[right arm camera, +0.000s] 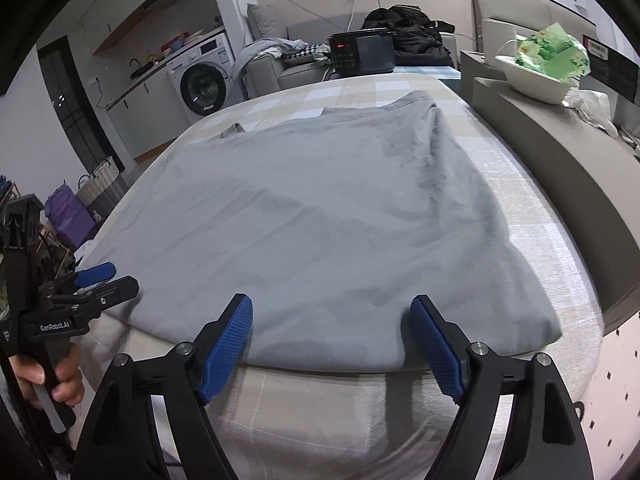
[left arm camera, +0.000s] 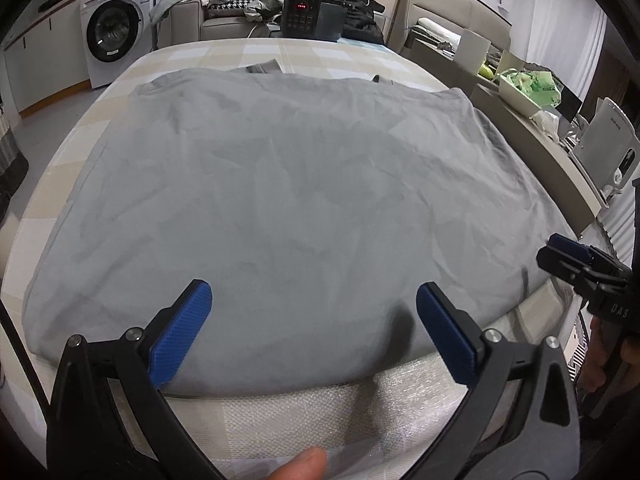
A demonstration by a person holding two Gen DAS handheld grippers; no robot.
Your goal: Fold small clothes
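A grey garment lies spread flat on the checked bed, its near hem by the front edge. My left gripper hovers open over that hem, its blue pads wide apart and nothing between them. In the right wrist view the same grey garment fills the bed. My right gripper stands open over the hem near the garment's right corner, the pads apart from the cloth. Each gripper shows in the other's view: the right gripper at the edge, the left gripper at the far left.
A beige ledge with a white bowl runs along the bed's right side. A black device with red digits stands at the far end before a sofa. A washing machine stands at the back left. A woven basket sits on the floor.
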